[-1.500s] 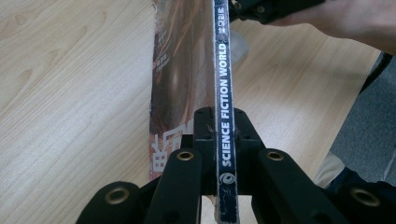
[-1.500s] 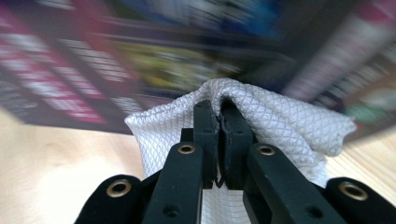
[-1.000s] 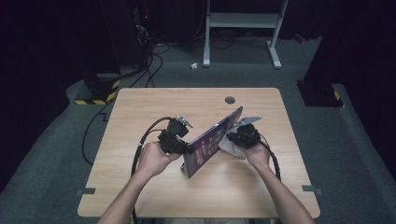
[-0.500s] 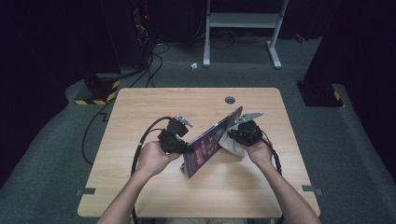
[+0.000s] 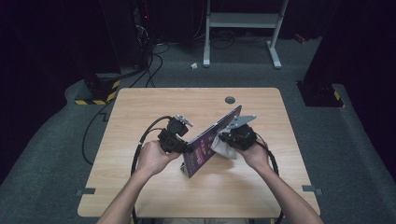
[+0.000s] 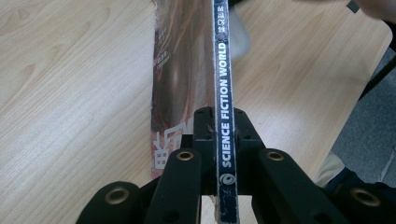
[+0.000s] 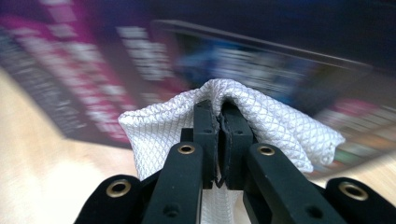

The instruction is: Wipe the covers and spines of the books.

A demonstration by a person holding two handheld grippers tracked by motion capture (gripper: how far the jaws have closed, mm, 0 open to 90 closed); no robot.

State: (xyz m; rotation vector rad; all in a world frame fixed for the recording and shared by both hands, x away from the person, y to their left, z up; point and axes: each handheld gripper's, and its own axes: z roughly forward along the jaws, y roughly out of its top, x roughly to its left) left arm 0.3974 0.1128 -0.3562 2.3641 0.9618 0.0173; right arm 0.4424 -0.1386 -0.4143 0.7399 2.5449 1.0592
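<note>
Woodgrain table (image 5: 140, 186): left gripper (image 6: 226, 135) pinches glossy magazine (image 6: 224, 70); right gripper (image 7: 219, 140) clamps waffle-weave cloth (image 7: 280, 126).

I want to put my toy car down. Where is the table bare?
The light wooden table is bare along its far edge and near edge. The middle is crowded: left gripper holds the purple magazine, right gripper the white cloth.

Two forearms enter from the bottom of the high view. The left hand (image 5: 152, 157), left of centre, holds the left gripper (image 5: 180, 142), its jaws clamped. The right hand (image 5: 254, 156), right of centre, holds the right gripper (image 5: 224, 142), its jaws pressed together.
</note>
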